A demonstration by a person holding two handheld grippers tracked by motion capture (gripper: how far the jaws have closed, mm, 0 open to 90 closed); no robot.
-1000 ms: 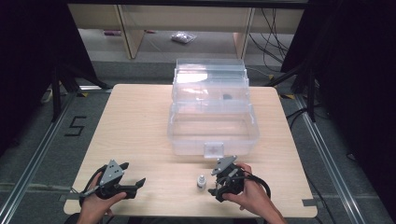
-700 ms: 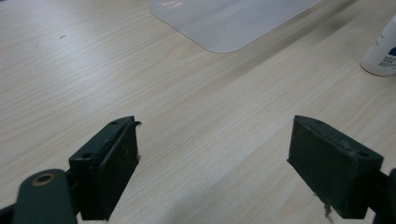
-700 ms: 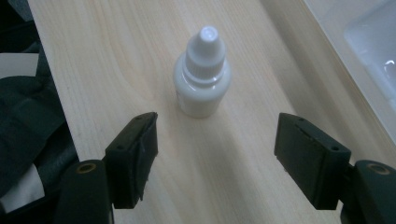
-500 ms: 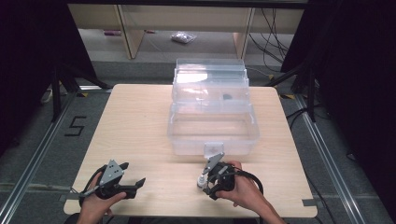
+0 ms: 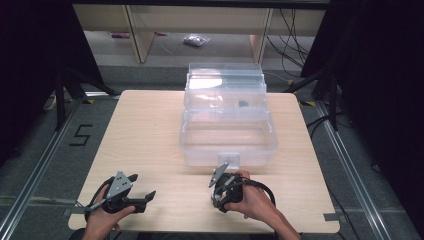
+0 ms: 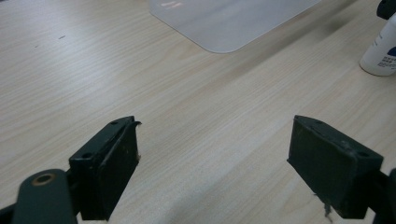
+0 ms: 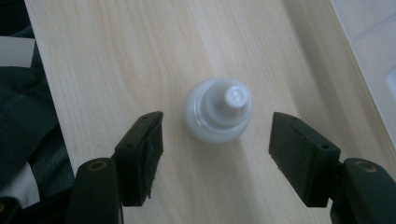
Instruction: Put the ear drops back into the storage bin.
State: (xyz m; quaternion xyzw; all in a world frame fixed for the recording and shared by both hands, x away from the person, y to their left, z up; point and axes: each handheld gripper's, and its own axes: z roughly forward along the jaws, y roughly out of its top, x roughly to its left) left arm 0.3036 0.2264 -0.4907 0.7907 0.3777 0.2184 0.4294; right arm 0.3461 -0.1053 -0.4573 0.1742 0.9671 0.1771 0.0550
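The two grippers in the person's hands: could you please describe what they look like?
Both are black handheld tools. The left gripper and right gripper each carry a grey three-cornered plate on top and trail a black cable that loops by the hand. Each has two flat, blocky black jaws with small screw holes, on arms with a brass-coloured pivot ring. The forearms are bare, with no sleeves in sight.
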